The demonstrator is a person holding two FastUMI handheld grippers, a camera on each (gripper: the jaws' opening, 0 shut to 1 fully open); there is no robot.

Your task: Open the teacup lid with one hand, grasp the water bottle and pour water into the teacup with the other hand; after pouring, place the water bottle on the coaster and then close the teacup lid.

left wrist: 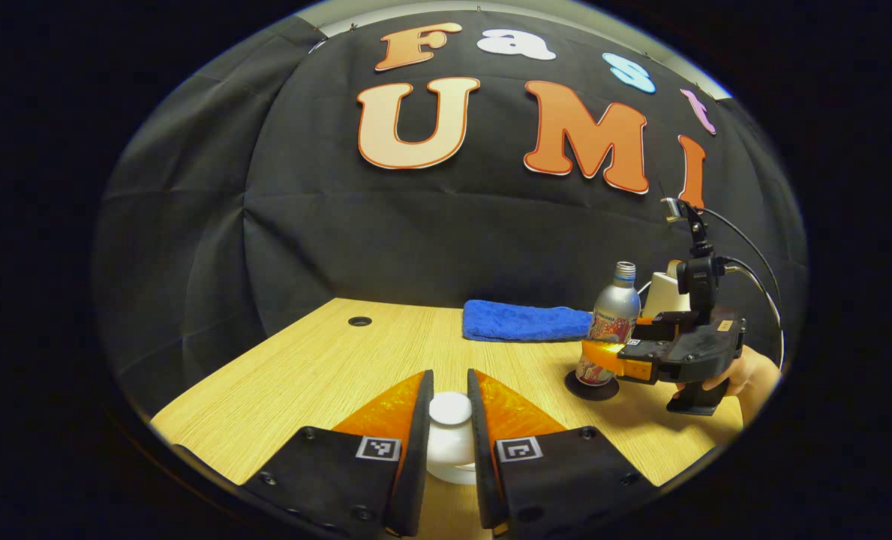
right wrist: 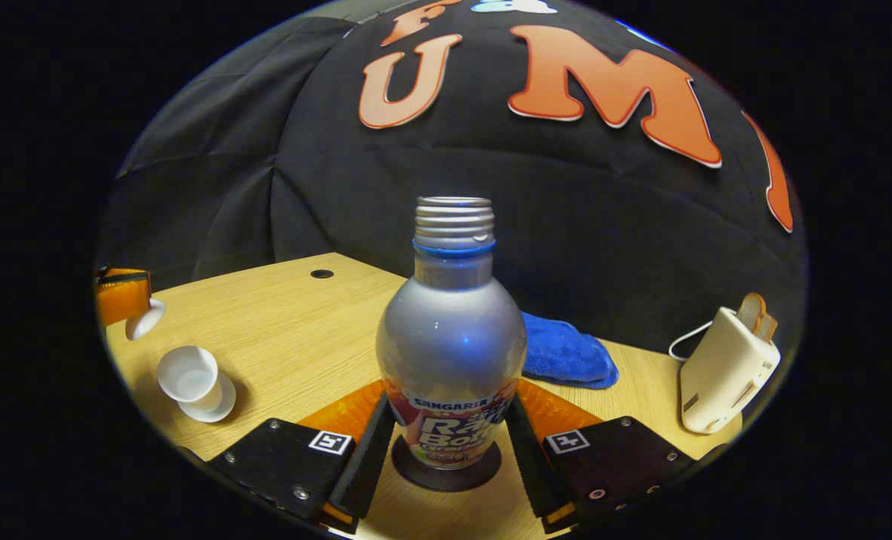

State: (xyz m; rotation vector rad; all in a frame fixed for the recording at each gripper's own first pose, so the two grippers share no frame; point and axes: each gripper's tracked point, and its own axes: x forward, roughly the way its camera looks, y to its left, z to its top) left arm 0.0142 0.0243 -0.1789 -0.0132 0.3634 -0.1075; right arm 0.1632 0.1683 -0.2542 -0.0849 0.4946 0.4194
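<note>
The bottle (right wrist: 452,352) stands on the coaster (right wrist: 446,469) between the right gripper (right wrist: 449,450)'s jaws, while the left gripper (left wrist: 450,442) pinches the lid (left wrist: 450,435) above the table, off the cup (right wrist: 189,379): a crooked lowering could topple the cup

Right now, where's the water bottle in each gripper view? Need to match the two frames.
Left gripper view: water bottle right of centre, upright on the dark coaster, the right gripper at its lower body.
Right gripper view: bottle dead centre, upright on the coaster, between that gripper's fingers.
Shared landmark: the blue towel just behind the bottle in both.
</note>
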